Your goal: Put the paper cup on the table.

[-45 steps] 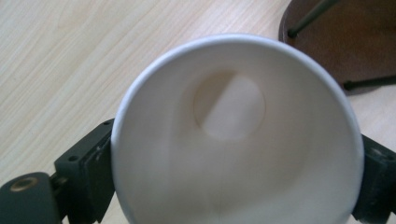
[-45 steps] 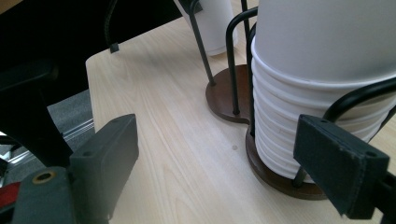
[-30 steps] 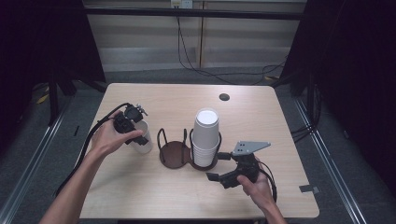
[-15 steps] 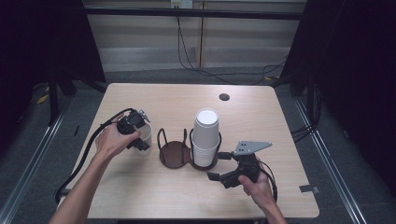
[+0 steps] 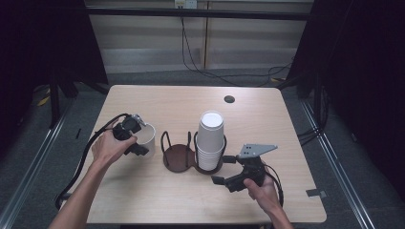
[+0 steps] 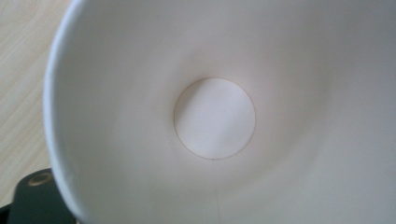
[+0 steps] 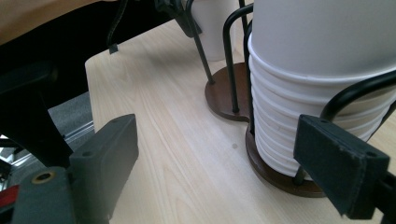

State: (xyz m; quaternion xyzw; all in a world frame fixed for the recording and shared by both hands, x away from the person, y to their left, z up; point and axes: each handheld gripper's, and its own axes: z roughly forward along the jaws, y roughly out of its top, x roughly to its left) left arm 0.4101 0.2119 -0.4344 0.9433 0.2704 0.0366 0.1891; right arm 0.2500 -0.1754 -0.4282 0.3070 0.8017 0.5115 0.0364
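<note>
On the pale wood desk (image 5: 286, 133) stands a dark two-ring wire cup holder (image 5: 177, 156). Its right ring carries a tall stack of white paper cups (image 5: 210, 139); its left ring is bare. The left hand-held gripper (image 5: 133, 141) is clamped on the rim of a single white paper cup (image 5: 147, 139), just left of the holder; its own camera looks straight into that cup's round bottom (image 6: 215, 117). The right hand-held gripper (image 5: 227, 170) rests on the desk near the stack, its jaws spread wide with nothing between them.
</note>
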